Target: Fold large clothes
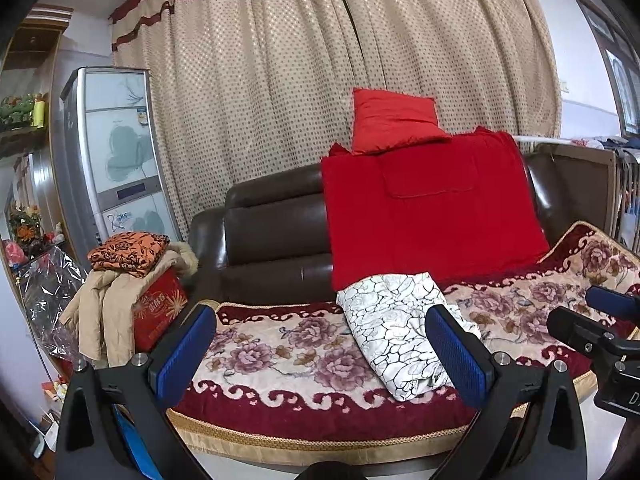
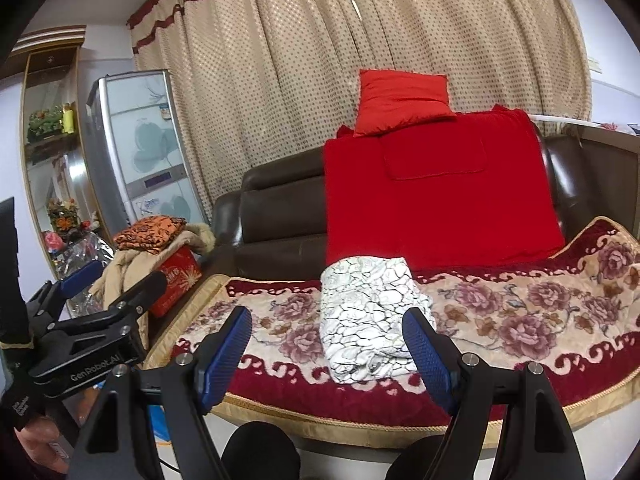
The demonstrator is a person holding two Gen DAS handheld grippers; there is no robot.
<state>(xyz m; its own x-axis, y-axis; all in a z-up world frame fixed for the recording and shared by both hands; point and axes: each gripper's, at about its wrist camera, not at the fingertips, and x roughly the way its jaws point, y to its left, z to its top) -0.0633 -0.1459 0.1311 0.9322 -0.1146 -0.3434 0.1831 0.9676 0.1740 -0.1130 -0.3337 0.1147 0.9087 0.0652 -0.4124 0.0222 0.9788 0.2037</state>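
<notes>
On the floral blanket (image 1: 280,360) lies a folded white garment (image 1: 394,332); both grippers hover near it. Left gripper (image 1: 320,354) and right gripper (image 2: 332,354) have fingers apart, empty

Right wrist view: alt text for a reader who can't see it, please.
A folded white crackle-patterned cloth lies on a floral blanket covering a brown sofa, seen between the open, empty right claw. The left claw is at left, also open.

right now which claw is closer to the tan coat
Left. The left claw is over on the tan coat side; the right claw is farther right, facing the white folded cloth.
</notes>
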